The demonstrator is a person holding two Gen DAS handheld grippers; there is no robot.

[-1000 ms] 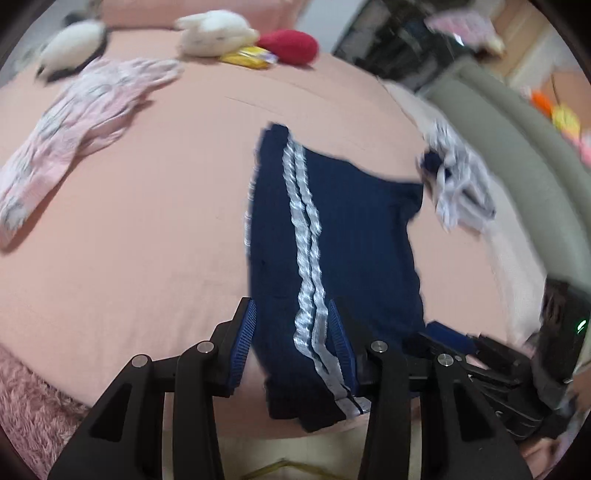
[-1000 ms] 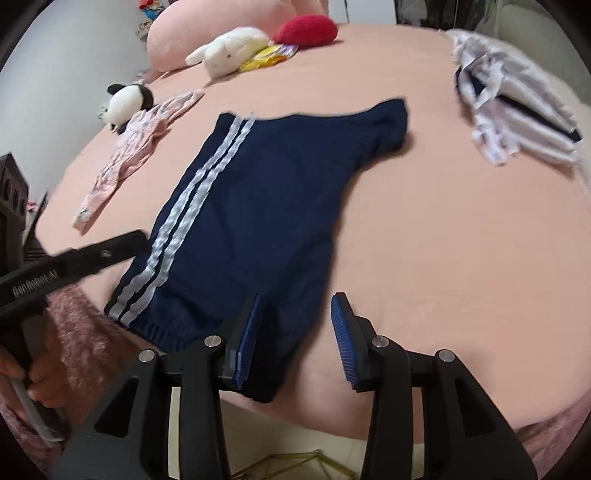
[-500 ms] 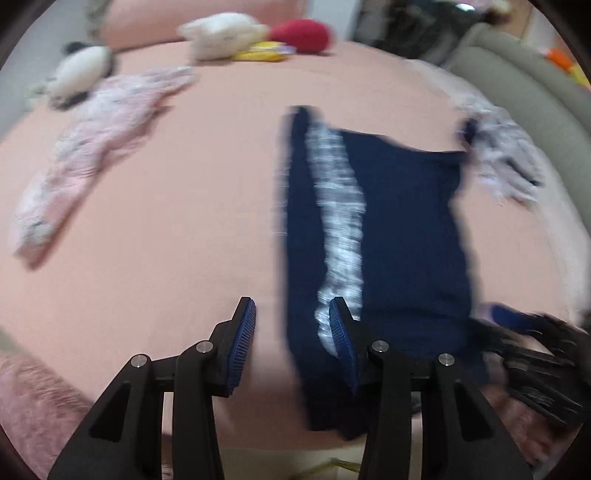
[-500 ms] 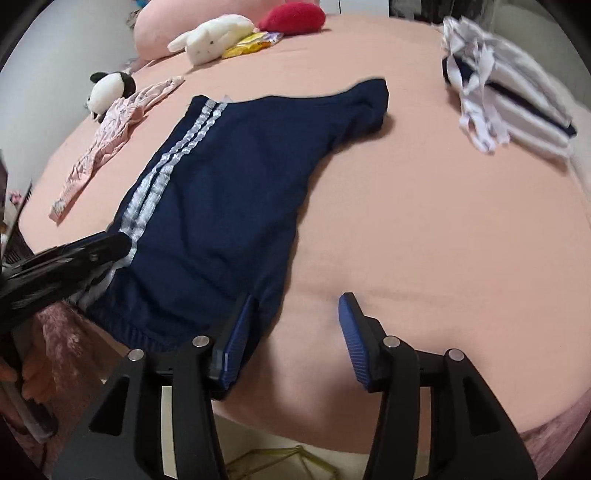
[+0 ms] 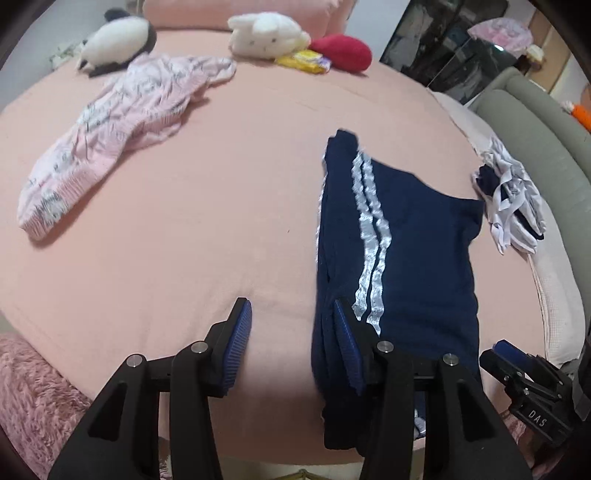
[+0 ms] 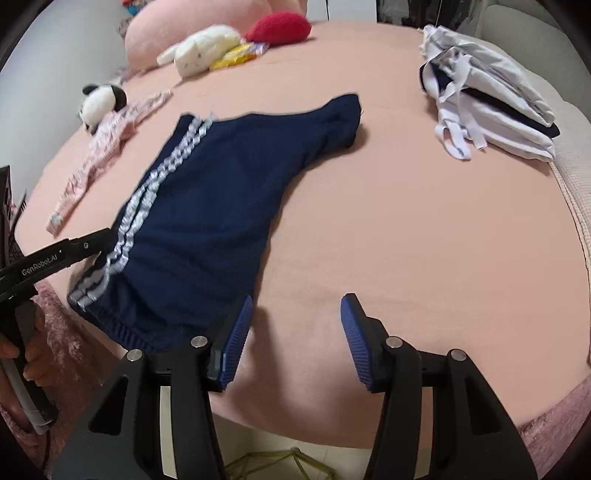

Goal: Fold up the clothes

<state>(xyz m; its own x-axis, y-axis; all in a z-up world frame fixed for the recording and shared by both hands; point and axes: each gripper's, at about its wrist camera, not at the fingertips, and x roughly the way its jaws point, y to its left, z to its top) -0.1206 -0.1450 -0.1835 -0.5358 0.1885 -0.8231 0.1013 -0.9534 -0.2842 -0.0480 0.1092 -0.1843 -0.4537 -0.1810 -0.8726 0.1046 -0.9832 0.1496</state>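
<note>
Navy shorts (image 5: 406, 240) with two white side stripes lie flat on the pink bed, waistband at the near edge; they also show in the right wrist view (image 6: 221, 206). My left gripper (image 5: 291, 343) is open, its right finger at the shorts' left edge near the waistband, the left finger over bare sheet. My right gripper (image 6: 295, 332) is open and empty, its left finger beside the shorts' right edge, the gap over bare sheet. The left gripper's finger (image 6: 62, 254) shows at the left of the right wrist view.
Pink patterned pants (image 5: 122, 122) lie far left. A folded white and navy garment (image 6: 491, 110) sits at the right. Plush toys (image 5: 266, 33), a panda (image 5: 118, 40) and a red cushion (image 5: 343, 51) lie by the pillow. Bed edge is just below both grippers.
My left gripper has shifted left, from straddling the striped edge to having only its right finger at the shorts' edge. My right gripper has shifted right, off the shorts onto bare sheet.
</note>
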